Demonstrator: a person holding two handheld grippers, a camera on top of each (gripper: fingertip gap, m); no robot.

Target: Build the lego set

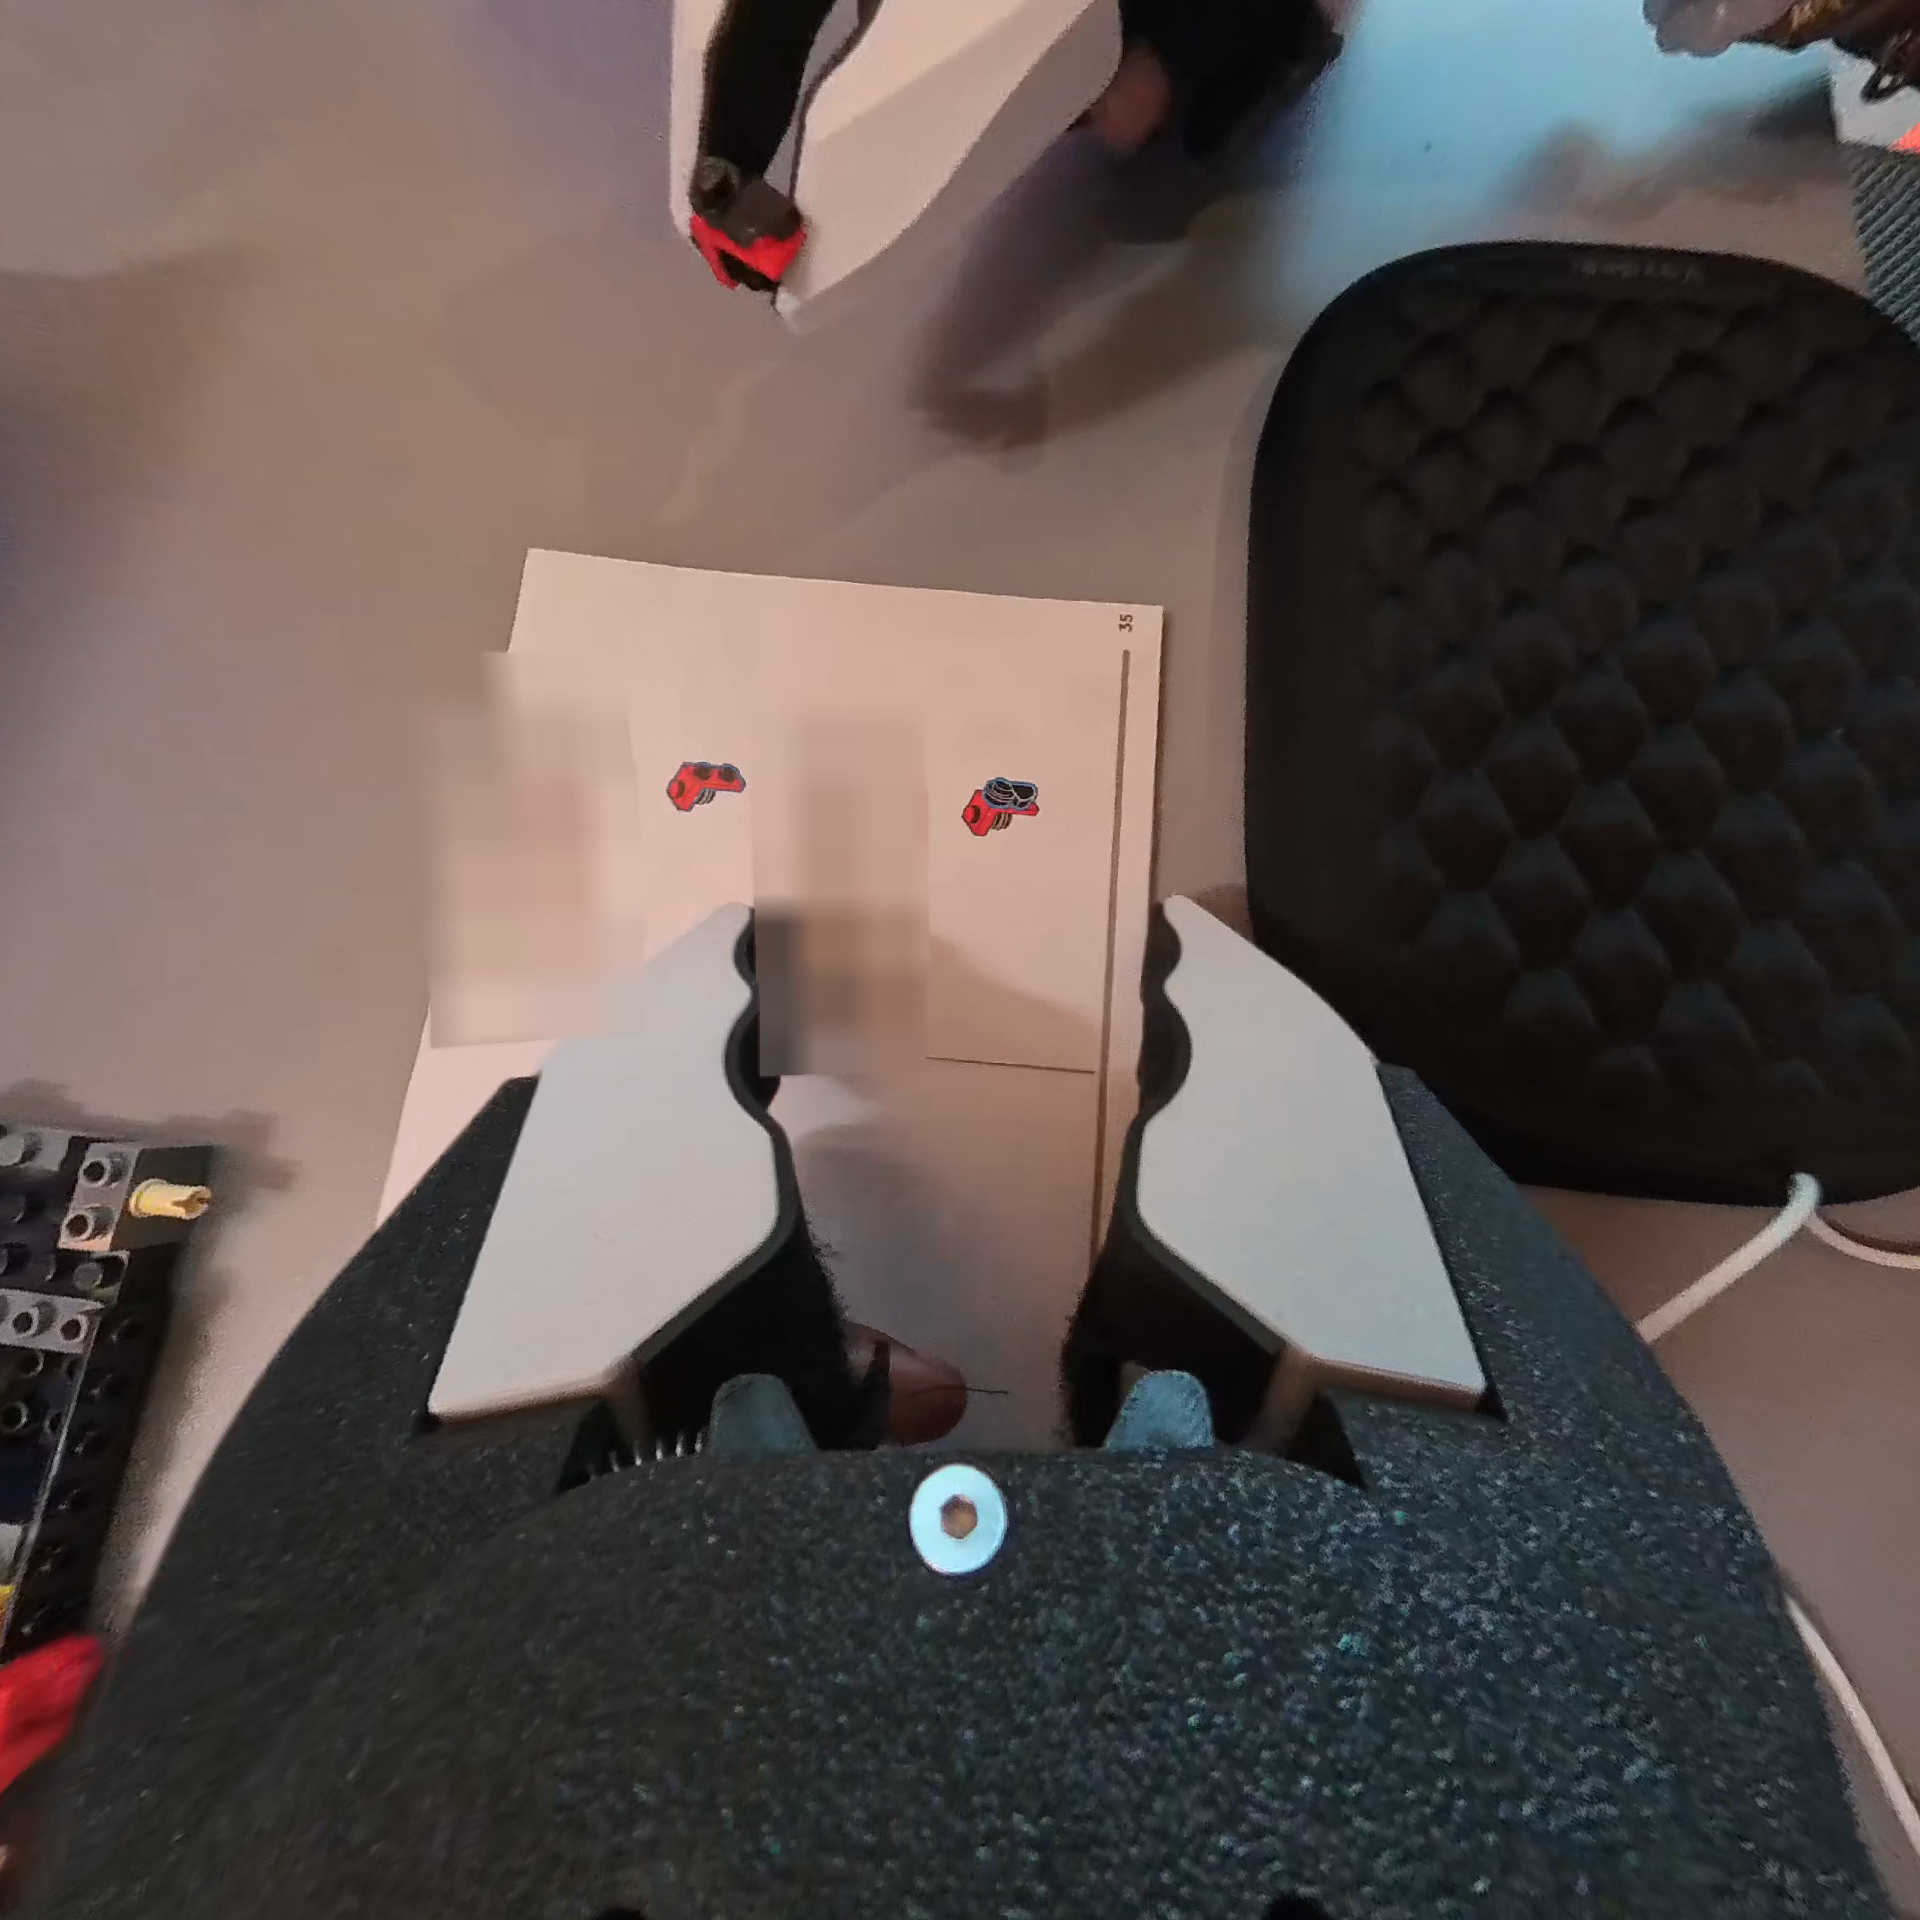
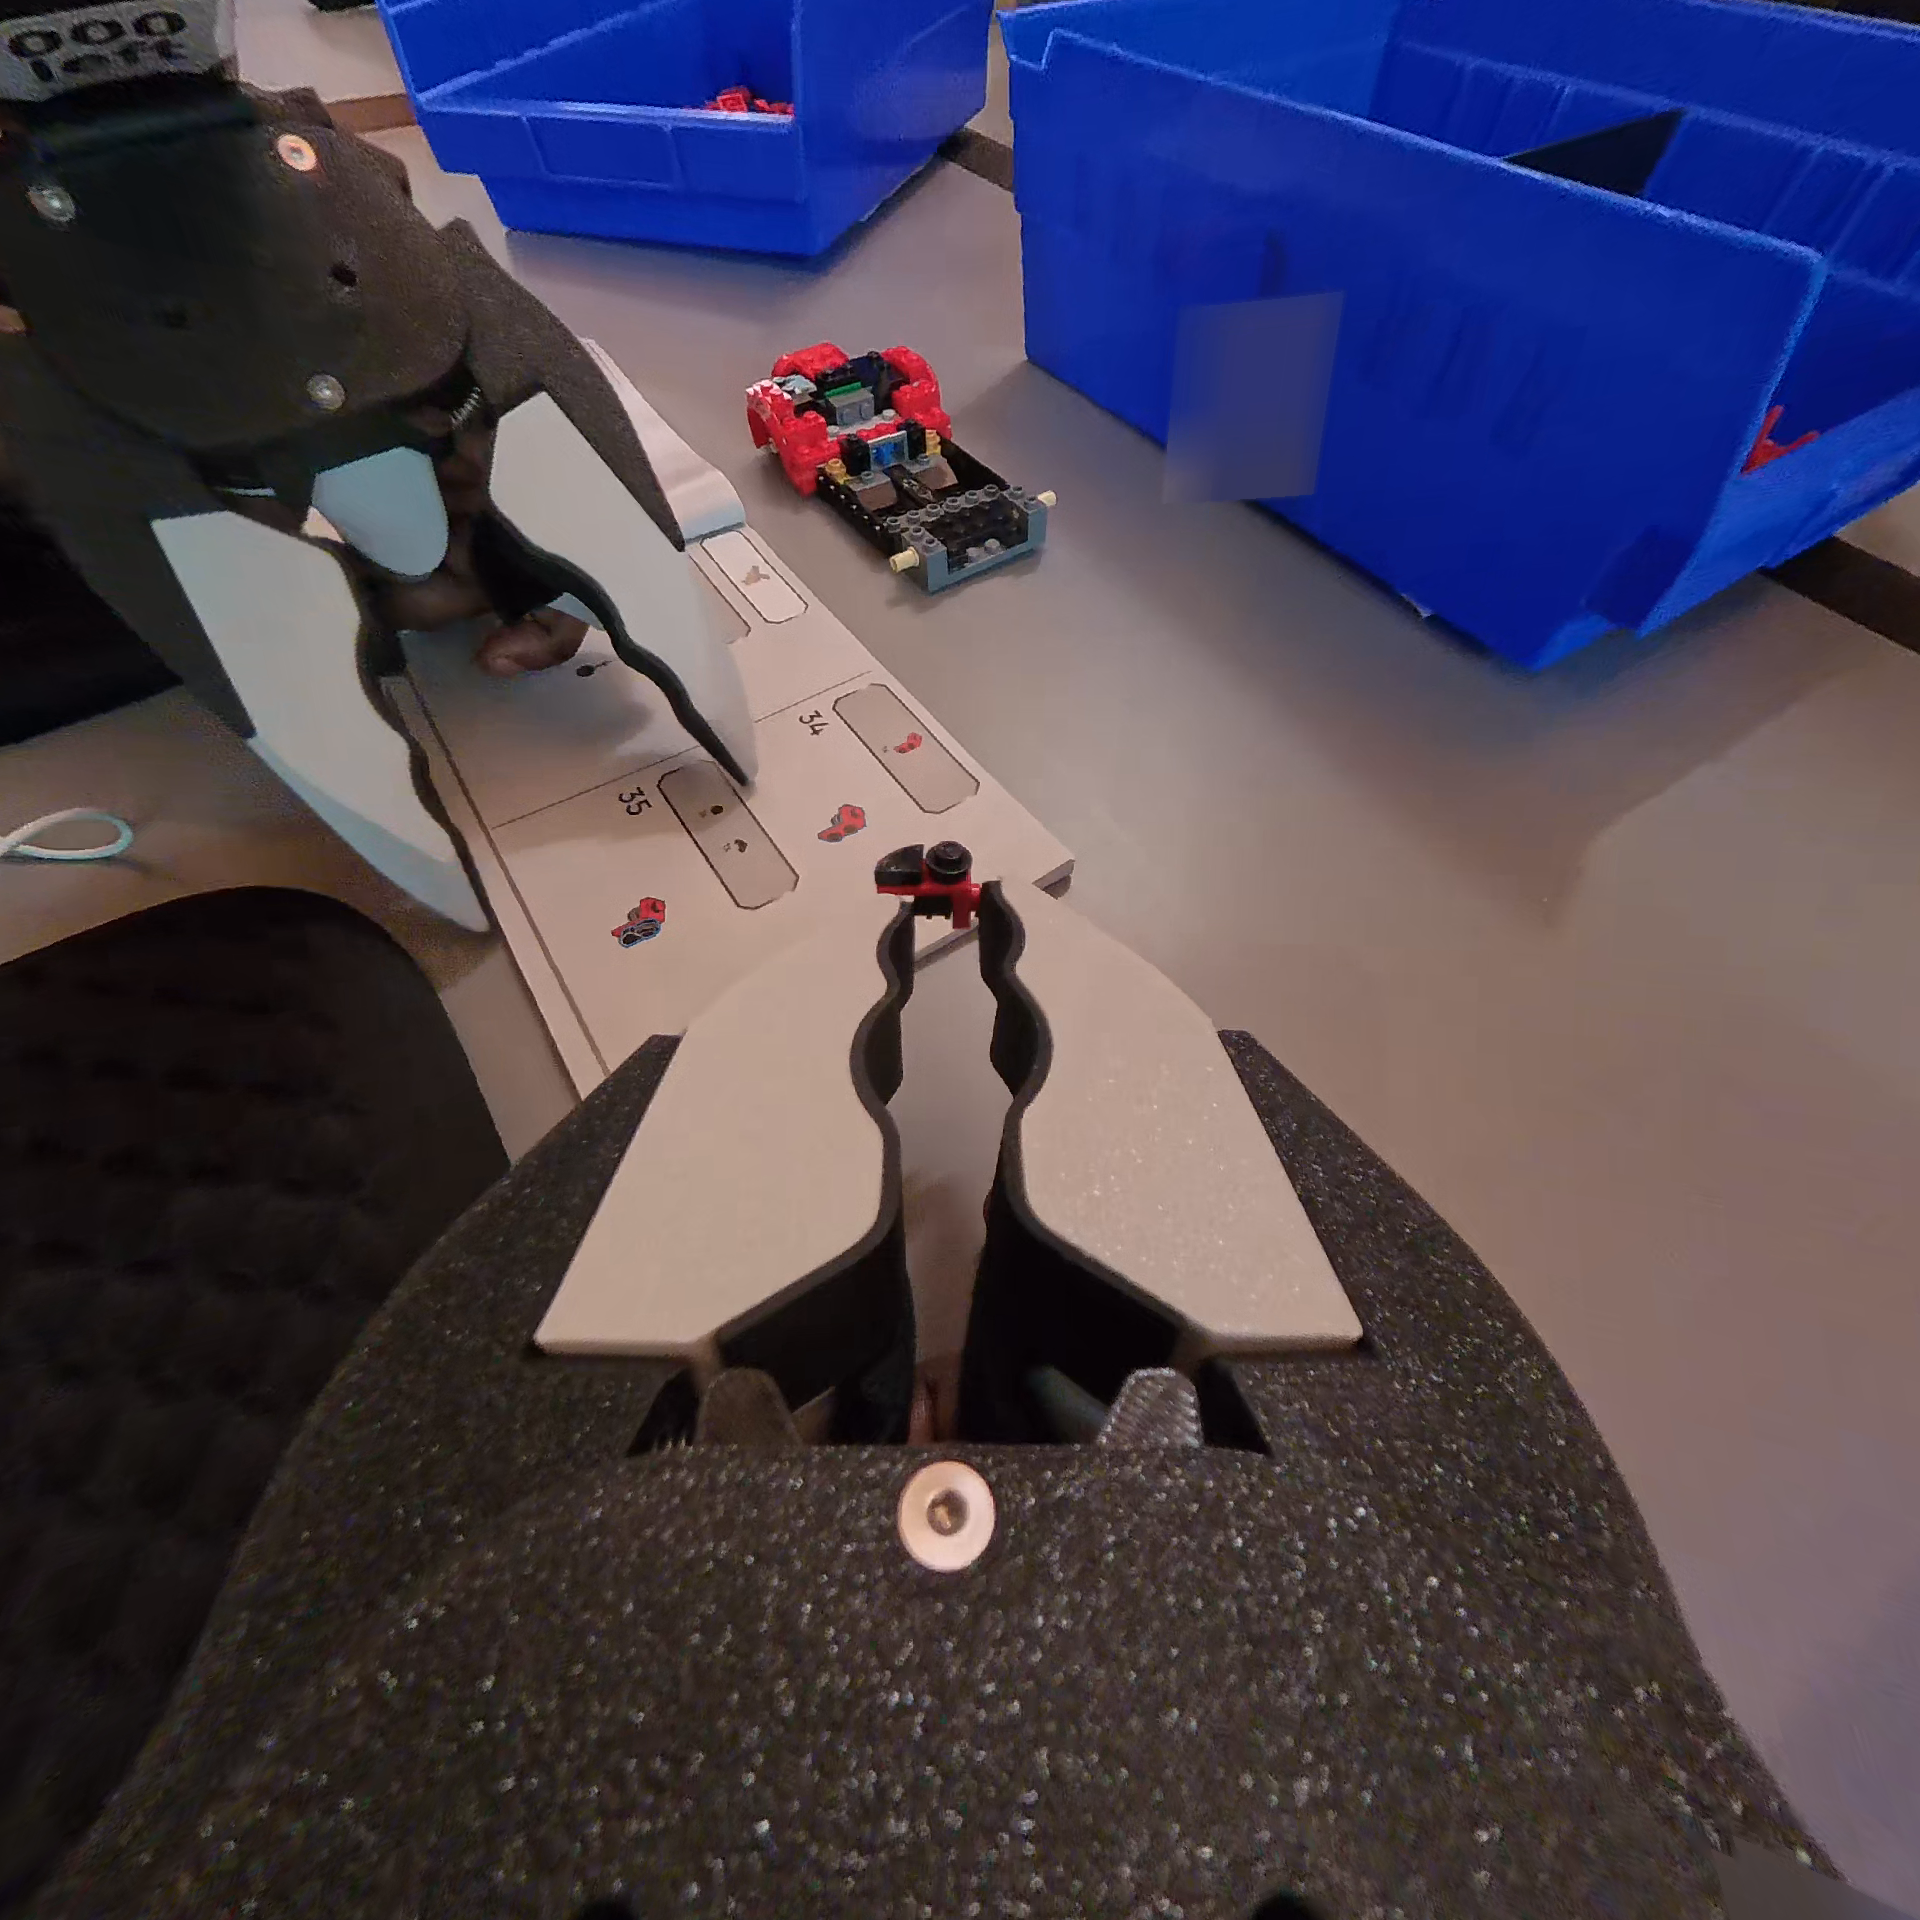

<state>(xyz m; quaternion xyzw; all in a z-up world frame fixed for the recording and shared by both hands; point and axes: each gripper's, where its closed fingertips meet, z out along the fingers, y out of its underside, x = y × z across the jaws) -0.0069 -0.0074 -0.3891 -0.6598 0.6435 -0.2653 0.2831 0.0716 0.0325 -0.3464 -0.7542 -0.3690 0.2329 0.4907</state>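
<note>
My right gripper (image 2: 948,902) is shut on a small red and black lego piece (image 2: 928,878) and holds it above the near corner of the instruction booklet (image 2: 935,821). The same piece shows in the left wrist view (image 1: 750,241), held at the far gripper's tip. My left gripper (image 1: 951,930) is open and empty, hovering over the booklet (image 1: 1018,935); it also shows in the right wrist view (image 2: 613,852). The partly built red and black lego car (image 2: 883,457) stands on the table beyond the booklet; its end shows at the left edge of the left wrist view (image 1: 73,1288).
Blue parts bins stand at the back (image 2: 686,135) and back right (image 2: 1455,343) of the grey table. A black quilted pad (image 1: 1600,727) lies beside the booklet, also low left in the right wrist view (image 2: 208,1143). A white cable (image 1: 1714,1278) runs by the pad. There is about 10 centimetres between the tips of the two grippers.
</note>
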